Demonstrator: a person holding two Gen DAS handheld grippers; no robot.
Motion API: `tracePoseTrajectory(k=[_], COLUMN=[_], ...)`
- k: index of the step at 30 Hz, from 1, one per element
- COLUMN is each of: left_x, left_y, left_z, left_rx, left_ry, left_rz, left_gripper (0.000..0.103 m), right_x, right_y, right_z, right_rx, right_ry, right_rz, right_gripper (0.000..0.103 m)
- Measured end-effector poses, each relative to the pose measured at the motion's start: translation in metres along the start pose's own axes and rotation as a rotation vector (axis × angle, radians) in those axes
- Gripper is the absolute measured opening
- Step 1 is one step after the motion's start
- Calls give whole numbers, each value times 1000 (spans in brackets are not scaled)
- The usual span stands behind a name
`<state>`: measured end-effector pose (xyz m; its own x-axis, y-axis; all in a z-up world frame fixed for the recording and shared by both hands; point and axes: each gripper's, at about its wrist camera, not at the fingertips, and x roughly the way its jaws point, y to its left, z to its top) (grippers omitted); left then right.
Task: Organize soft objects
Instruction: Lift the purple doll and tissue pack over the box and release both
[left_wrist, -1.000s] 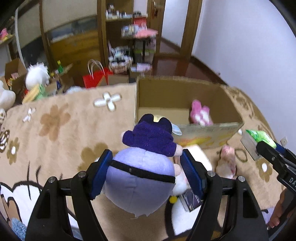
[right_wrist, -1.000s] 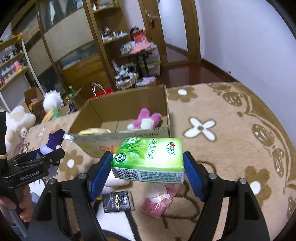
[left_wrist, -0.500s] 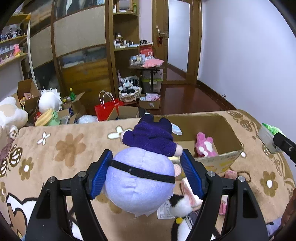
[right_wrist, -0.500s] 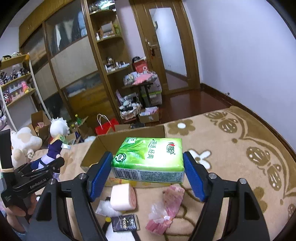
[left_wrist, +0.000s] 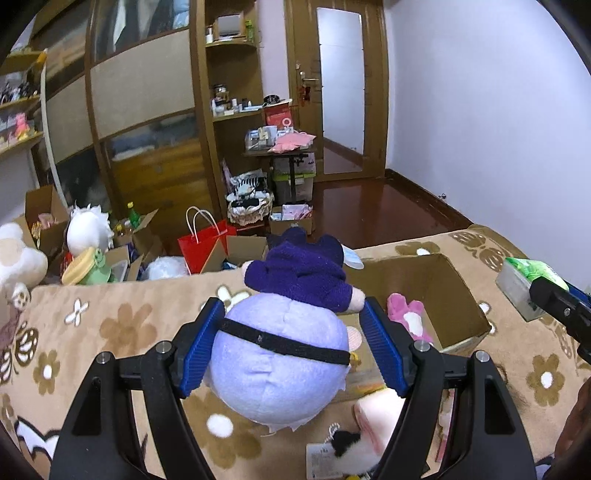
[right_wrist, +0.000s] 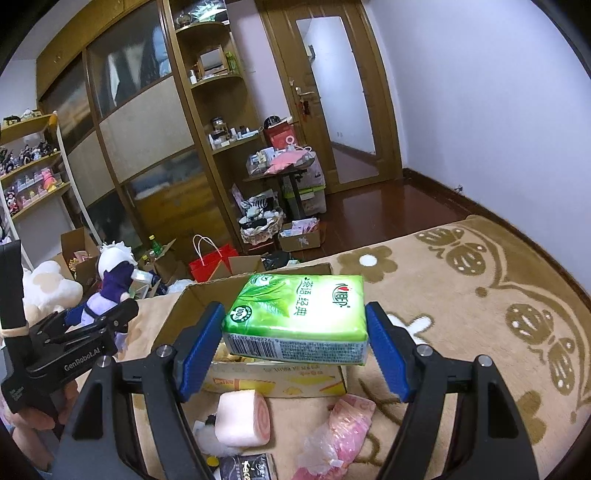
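Observation:
My left gripper (left_wrist: 291, 325) is shut on a lavender plush doll (left_wrist: 280, 354) in a dark purple top, lifted above the flowered beige blanket (left_wrist: 122, 332). My right gripper (right_wrist: 295, 328) is shut on a green tissue pack (right_wrist: 299, 314), also raised. An open cardboard box (left_wrist: 461, 299) lies ahead, just right of the doll, with a pink plush (left_wrist: 406, 314) inside. In the right wrist view the box (right_wrist: 192, 299) is mostly hidden behind the tissue pack, and the left gripper (right_wrist: 99, 317) with the doll (right_wrist: 110, 284) shows at the left.
A pink roll-shaped plush (right_wrist: 242, 417), a pink plastic packet (right_wrist: 343, 424) and a small black pack (right_wrist: 251, 467) lie on the blanket in front of the box. Beyond the bed edge stand a red bag (left_wrist: 205, 243), boxes, white plush toys (left_wrist: 88, 229) and a wooden cabinet.
Both grippers have risen and tilted up with their loads still held. The views now show more of the room, and the box sits lower in both views.

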<state>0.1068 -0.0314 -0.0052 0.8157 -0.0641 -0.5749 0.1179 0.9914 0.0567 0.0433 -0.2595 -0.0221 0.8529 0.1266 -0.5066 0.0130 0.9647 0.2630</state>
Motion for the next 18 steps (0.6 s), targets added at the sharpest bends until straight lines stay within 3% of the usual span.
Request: tracePoseTrajectory(k=[6,18], left_x=[19,38], left_y=[0,2], left_z=[-6,-10], left_rx=[-7,-21], left_ry=[24,32], left_rz=[-39,-35], left_gripper=[75,75], right_x=[18,48], right_y=[-3,3], right_z=[1,0], right_rx=[12,-58], right_ry=[12,45], right_rz=[11,18], right_gripper=[81,81])
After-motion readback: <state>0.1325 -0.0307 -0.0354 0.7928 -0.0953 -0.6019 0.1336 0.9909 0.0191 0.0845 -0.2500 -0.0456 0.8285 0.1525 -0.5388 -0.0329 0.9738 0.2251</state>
